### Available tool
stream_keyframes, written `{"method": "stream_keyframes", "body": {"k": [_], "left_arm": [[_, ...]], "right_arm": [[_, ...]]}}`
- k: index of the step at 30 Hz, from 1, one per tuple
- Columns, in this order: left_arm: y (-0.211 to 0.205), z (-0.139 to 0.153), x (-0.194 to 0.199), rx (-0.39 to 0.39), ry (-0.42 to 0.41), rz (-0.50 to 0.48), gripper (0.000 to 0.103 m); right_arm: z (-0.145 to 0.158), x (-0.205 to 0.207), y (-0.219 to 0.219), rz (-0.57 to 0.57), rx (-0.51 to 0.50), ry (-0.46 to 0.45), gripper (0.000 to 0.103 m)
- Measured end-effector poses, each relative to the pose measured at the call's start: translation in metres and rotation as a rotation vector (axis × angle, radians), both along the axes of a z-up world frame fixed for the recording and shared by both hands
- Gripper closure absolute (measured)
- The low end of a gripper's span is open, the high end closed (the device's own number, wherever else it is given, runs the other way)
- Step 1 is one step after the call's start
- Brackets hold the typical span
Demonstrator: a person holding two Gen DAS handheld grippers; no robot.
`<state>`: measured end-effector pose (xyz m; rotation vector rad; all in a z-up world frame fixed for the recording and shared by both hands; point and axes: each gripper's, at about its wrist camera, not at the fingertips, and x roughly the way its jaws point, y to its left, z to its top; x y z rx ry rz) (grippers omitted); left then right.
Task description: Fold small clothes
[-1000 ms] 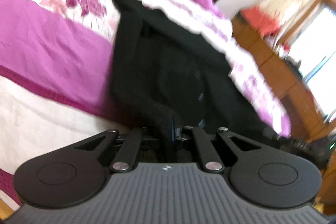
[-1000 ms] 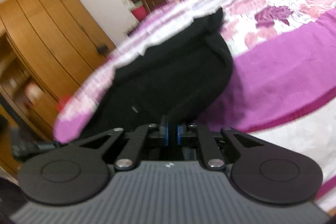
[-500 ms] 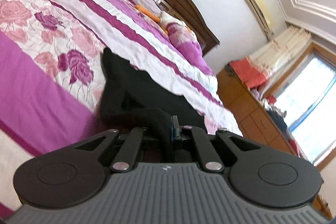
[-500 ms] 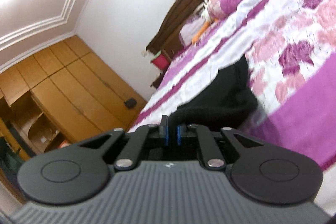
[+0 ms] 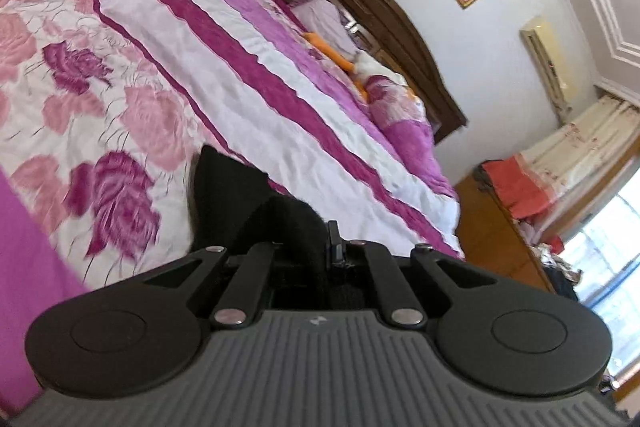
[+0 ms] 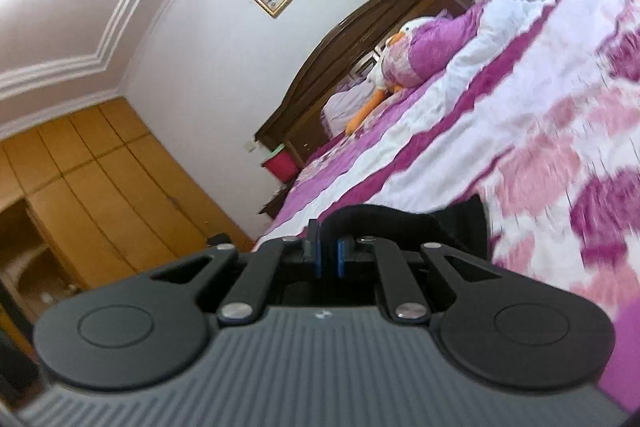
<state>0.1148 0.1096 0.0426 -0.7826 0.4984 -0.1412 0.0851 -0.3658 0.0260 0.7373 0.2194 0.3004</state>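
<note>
A black garment [image 5: 224, 195] is lifted off the purple and white floral bedspread [image 5: 120, 75]. My left gripper [image 5: 328, 247] is shut on one bunched edge of it, with a fold draped over the fingers. My right gripper [image 6: 329, 247] is shut on another edge of the same black garment [image 6: 404, 223], which arches from the fingers toward the right. Most of the cloth hangs below both grippers, hidden behind their bodies. Both grippers point roughly along the bedspread [image 6: 540, 131] toward the headboard.
A dark wooden headboard [image 5: 384, 19] with pillows and an orange and white plush toy [image 6: 384, 87] stands at the far end. A wooden wardrobe [image 6: 100, 179] is on the left of the right wrist view. A wooden dresser [image 5: 496, 231] and window are at right of the left wrist view.
Both grippers rose and tilted upward with the black garment still gripped. The cloth that lay spread on the bed is now lifted, and only small parts show above the fingers.
</note>
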Motion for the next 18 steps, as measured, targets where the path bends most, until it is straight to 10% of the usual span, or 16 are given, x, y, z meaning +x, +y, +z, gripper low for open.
{"method": "stream_keyframes", "body": {"k": [18], "left_arm": [[-0.011, -0.095, 0.142, 0.229, 0.184, -0.046, 0.096]], "right_arm": [[-0.087, 0.132, 0.027, -0.098, -0.321, 0.264, 0.093]]}}
